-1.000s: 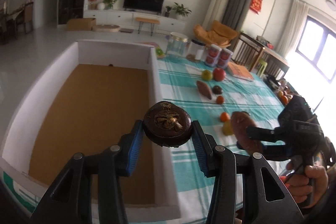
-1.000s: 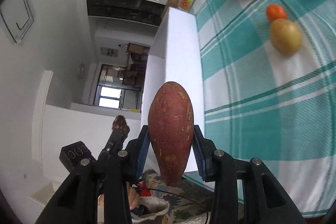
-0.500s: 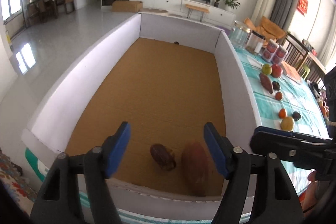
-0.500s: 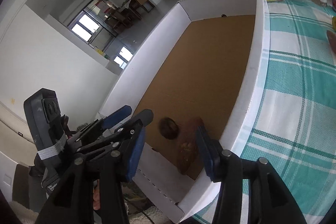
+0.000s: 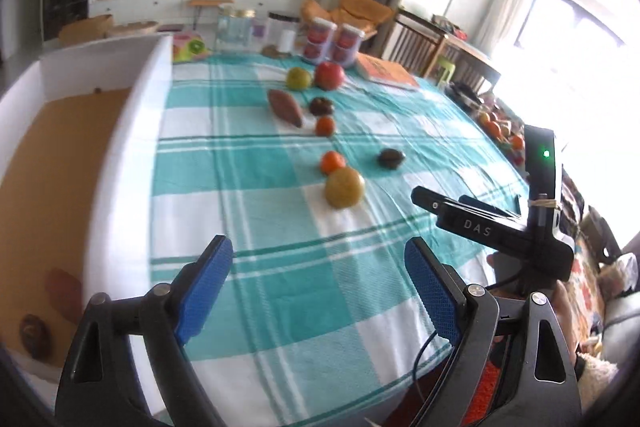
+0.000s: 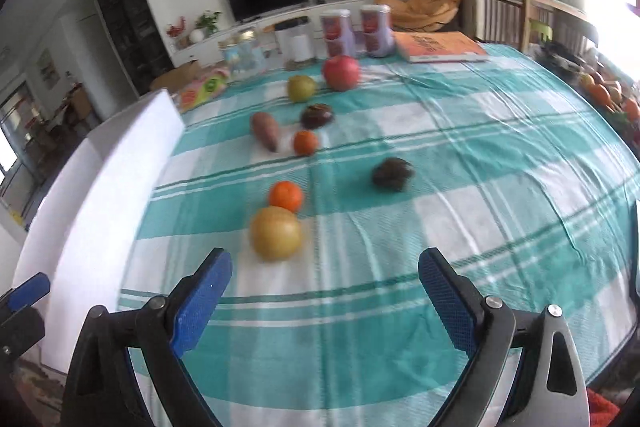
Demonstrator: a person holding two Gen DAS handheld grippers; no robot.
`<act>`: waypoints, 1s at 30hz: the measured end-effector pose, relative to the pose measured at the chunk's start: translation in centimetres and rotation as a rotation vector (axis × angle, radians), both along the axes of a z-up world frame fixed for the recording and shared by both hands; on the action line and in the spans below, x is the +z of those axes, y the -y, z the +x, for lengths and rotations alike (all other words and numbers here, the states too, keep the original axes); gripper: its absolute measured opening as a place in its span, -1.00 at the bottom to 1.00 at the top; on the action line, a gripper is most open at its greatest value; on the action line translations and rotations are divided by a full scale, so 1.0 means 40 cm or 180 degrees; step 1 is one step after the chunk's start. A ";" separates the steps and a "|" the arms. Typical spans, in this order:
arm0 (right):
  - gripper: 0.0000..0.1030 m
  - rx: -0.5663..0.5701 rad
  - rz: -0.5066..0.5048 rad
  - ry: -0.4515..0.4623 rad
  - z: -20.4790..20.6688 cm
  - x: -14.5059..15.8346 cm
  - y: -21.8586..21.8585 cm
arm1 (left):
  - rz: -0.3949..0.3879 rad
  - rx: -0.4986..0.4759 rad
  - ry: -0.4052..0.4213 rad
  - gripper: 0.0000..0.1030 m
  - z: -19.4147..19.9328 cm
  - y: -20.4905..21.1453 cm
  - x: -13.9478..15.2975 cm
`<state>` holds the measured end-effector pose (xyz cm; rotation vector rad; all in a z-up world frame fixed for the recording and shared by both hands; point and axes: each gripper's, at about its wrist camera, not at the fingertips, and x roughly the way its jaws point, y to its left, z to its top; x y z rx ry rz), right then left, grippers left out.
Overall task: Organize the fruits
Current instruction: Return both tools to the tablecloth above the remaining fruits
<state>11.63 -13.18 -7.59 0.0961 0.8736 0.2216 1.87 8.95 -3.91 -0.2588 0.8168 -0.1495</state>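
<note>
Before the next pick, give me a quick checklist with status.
1. Left claw open and empty: ok.
2. Right claw open and empty: ok.
3. Last two items inside the white box, a sweet potato and a dark fruit: ok.
4. Nearest target, the yellow fruit, unobstructed ahead of the right claw: ok.
5. Small orange touching the yellow fruit or just behind it: cannot tell, motion blur.
6. Cable under the left claw clear of the table: cannot tell.

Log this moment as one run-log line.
left gripper: open, empty | right gripper: open, empty | box: sweet potato, dark fruit | nearest on cloth: yellow fruit
</note>
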 end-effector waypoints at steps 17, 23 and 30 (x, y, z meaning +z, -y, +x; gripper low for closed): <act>0.84 -0.0537 -0.0364 -0.0161 0.055 -0.136 0.077 | 0.0858 0.0234 -0.0330 0.78 0.192 0.067 -0.243; 0.95 -0.0472 -0.0495 -0.0202 0.061 -0.145 0.060 | 0.0894 0.0262 -0.0374 0.89 0.200 0.065 -0.251; 1.00 -0.0442 -0.0569 -0.0231 0.065 -0.148 0.051 | 0.0896 0.0260 -0.0375 0.92 0.200 0.065 -0.252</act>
